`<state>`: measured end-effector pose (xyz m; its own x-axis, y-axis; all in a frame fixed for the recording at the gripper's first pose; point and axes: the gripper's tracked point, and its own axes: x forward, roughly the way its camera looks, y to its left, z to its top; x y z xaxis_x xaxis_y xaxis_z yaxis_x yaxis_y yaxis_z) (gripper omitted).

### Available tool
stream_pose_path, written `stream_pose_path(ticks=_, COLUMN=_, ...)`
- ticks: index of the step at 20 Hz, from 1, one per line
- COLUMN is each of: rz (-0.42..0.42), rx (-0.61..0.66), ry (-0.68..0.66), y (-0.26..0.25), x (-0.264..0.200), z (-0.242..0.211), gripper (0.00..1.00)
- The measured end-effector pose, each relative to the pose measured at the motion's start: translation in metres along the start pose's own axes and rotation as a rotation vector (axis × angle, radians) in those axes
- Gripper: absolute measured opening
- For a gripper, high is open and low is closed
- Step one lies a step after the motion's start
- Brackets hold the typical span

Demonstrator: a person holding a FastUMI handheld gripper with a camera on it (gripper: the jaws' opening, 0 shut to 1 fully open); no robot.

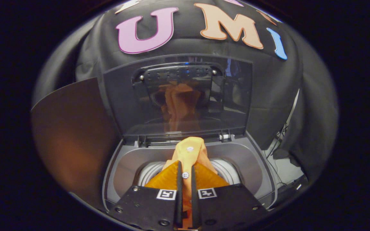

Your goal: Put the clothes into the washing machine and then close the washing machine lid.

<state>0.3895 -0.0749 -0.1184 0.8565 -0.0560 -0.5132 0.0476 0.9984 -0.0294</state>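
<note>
The claw (185, 175) pinches the orange shirt (189, 152) tight between both fingers, right over the open washing machine (130, 160).

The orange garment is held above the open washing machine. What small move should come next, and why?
Probably lower the gripper a little toward the drum before letting go. Its jaws are shut on the orange garment, which sits just over the drum opening, and the lid stands open behind it.
</note>
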Motion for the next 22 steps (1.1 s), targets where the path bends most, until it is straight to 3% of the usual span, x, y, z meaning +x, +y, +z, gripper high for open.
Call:
stream_pose_path(ticks=2, rz=-0.013, rx=-0.004, ry=-0.029, y=-0.002, x=-0.001, z=0.006, gripper=0.32)
stream_pose_path(ticks=7, rz=-0.032, rx=-0.047, ry=-0.055, y=-0.003, x=-0.007, z=0.014, gripper=0.45)
stream_pose_path(ticks=11, rz=-0.047, rx=-0.034, ry=-0.058, y=-0.003, x=-0.01, z=0.022, gripper=0.8)
stream_pose_path(ticks=16, rz=-0.12, rx=-0.026, ry=-0.122, y=-0.013, x=-0.017, z=0.052, gripper=1.0)
stream_pose_path(ticks=22, rz=-0.082, rx=0.032, ry=-0.268, y=-0.001, x=-0.029, z=0.117, gripper=0.99)
